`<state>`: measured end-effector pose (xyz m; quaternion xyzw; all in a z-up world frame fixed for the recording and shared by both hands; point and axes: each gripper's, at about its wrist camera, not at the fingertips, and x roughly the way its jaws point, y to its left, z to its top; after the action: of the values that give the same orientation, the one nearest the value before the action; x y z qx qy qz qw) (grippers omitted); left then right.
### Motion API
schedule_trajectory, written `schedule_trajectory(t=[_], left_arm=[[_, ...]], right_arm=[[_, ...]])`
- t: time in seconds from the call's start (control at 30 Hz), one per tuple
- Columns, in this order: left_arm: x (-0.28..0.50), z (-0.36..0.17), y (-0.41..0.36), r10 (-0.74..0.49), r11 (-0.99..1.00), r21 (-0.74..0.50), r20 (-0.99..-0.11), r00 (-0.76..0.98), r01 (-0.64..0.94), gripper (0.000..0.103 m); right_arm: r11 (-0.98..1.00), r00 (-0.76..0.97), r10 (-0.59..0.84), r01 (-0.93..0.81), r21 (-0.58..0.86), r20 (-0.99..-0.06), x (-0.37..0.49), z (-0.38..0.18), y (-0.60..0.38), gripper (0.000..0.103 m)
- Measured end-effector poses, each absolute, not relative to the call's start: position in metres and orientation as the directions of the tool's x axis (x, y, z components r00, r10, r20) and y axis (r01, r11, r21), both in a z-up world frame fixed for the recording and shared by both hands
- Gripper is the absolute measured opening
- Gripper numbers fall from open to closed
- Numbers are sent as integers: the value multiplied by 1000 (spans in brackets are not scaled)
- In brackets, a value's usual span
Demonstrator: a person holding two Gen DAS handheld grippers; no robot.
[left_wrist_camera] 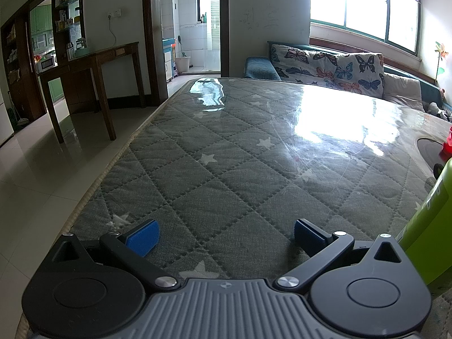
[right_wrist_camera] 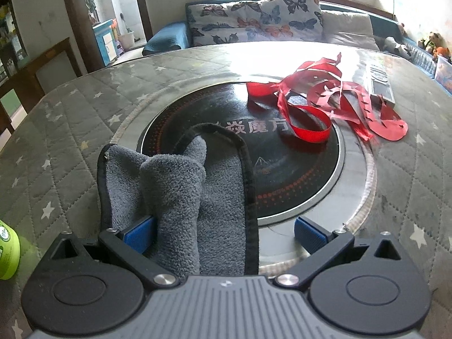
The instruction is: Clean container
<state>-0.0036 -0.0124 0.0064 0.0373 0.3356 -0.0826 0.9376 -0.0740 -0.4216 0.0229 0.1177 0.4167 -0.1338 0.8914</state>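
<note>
L jaws: left gripper (left_wrist_camera: 226, 236) spread wide, nothing betw the blue pads (left_wrist_camera: 145, 236); only quilted table cover (left_wrist_camera: 226, 155) under them.
L view, container: green container (left_wrist_camera: 426, 226) at far R edge of frame, just beside the R finger, apart from it; looks tilted/leaning, label partly seen, top and base cut off.
L view, rest: glossy clear sheet over cover, strong window glare; dark round edge of cooktop (left_wrist_camera: 426, 147) plus a bit of red far R.
R jaws: right gripper (right_wrist_camera: 224, 236) also wide open; grey cloth (right_wrist_camera: 180, 197) bunched betw them, touching L pad (right_wrist_camera: 139, 236), clear of the R pad, so not pinched.
R view, cloth: lies partly over black round cooktop (right_wrist_camera: 282, 163) set in the table, black-trimmed edge looping fwd.
R view, container: green container (right_wrist_camera: 8, 251) only a sliver at lower L edge, on the cover, well apart from cloth.
R view, clutter: red paper strips (right_wrist_camera: 325, 104) tangled on far side of cooktop; remote (right_wrist_camera: 380, 80) behind them.
Step (est.): early; cloth pickup pending, container not yet held, no wiping begun.
Next needs (est.): R closes on cloth fold w/ firm pinch; L swings R toward container, squares up to its body, grips w/o tipping it.
</note>
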Motion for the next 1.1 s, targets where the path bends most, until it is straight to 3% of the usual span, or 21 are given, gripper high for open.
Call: schedule_trajectory(t=[0.37,1.1], left_arm=[[-4,7,-12,-130,984,14,-636,761,180,103],[-4,7,-12,-130,984,14,-636,761,180,103]], right_arm=[[941,591,-214,338,-2,-778,-67,33,-404,103],[940,587,-212,341,1,-781,-65,31,-403,103]])
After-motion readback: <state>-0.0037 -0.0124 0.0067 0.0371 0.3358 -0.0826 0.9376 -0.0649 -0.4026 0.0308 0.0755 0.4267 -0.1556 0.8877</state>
